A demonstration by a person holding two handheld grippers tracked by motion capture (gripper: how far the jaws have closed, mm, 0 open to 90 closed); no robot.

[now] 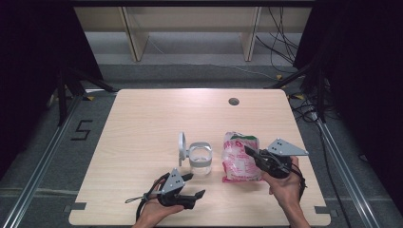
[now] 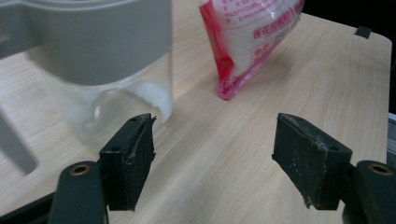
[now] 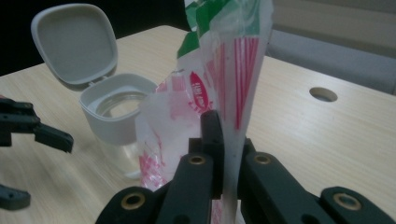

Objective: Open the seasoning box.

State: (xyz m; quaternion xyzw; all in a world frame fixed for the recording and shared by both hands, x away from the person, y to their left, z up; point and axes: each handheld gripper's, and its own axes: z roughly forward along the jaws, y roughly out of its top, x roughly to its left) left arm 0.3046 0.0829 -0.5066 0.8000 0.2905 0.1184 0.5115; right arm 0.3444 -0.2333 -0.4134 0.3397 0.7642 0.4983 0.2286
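A clear jar [image 1: 201, 160] with a grey collar and a flipped-open grey lid [image 1: 181, 147] stands mid-table; a little white material lies at its bottom [image 2: 149, 95]. To its right lies a red, white and green plastic bag [image 1: 240, 156] of white grains. My right gripper [image 1: 251, 153] is shut on the bag's side edge, and the film [image 3: 233, 93] rises pinched between its jaws. My left gripper [image 1: 196, 185] is open just in front of the jar [image 2: 100, 70], holding nothing, with bare table between its jaws. The jar [image 3: 116, 116] and lid [image 3: 74, 44] stand left of the bag in the right gripper view.
A round cable hole [image 1: 233, 101] sits near the table's far edge. The wooden table [image 1: 142, 118] has free room on its left and far halves. Black curtains, floor rails and cables surround it.
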